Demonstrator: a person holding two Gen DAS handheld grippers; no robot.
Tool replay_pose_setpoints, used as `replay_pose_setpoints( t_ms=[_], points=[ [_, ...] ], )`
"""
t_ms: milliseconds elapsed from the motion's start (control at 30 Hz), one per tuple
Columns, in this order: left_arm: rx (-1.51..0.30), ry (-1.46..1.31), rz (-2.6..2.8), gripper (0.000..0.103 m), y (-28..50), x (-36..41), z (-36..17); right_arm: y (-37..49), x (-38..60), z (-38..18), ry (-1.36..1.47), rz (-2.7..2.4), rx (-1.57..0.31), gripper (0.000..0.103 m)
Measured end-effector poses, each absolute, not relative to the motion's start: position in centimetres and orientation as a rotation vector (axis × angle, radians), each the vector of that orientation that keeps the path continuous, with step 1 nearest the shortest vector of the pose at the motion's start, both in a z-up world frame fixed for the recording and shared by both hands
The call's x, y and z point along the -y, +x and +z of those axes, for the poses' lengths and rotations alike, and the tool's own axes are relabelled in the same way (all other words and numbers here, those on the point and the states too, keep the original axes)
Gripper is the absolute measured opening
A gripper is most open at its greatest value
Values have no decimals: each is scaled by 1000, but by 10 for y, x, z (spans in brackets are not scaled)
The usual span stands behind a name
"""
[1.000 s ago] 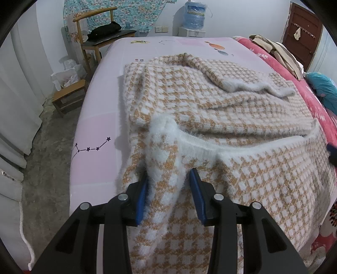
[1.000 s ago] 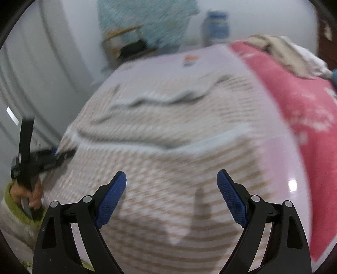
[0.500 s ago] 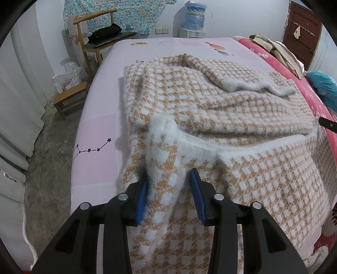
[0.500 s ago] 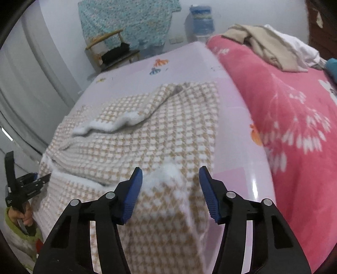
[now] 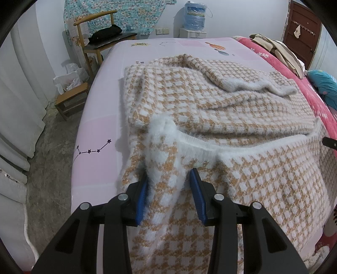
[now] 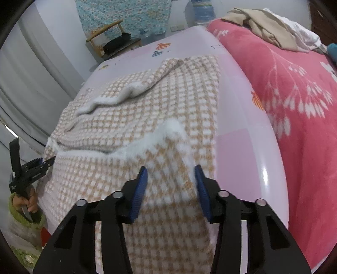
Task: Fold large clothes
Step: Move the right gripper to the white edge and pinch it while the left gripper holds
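Observation:
A tan-and-white checked fluffy sweater lies spread on the pink bed sheet, its near hem hanging over the bed's edge. My left gripper is shut on a bunched fold at the sweater's near left corner. In the right wrist view the sweater fills the sheet. My right gripper is closing on the white-trimmed near right corner, and the fabric fills the gap between its pads. The left gripper shows at the far left, held by a hand in a green cuff.
A red flowered blanket covers the bed's right side, with beige clothes piled on it. A wooden chair and a low stool stand left of the bed by white curtains. A water bottle and a dark door are at the back.
My right gripper moved right to the sweater's near right corner and its jaws narrowed around it. The left gripper kept its hold without moving.

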State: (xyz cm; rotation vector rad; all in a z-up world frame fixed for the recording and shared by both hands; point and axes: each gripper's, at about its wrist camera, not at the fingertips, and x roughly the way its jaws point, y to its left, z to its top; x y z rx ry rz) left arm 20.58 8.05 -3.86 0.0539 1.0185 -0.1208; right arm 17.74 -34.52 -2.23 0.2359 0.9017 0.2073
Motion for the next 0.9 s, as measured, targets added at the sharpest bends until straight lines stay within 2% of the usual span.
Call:
replay_pose_setpoints(
  t_ms=[100,333,500,900],
  points=[
    [-1018,56,-120,38,206,-80,-38,172,343,-23,235,211,-906,28],
    [-1019,55,-113,38,205,-79,-38,178,327,-24,126,144,-917,25],
    [-1016,65,-105,38,206,-82,-37,175,309,-23,49,102,-906,14],
    [-1012,71,-99,38,203,-76,-37,165,300,-22,4,59,-907,13]
  ],
)
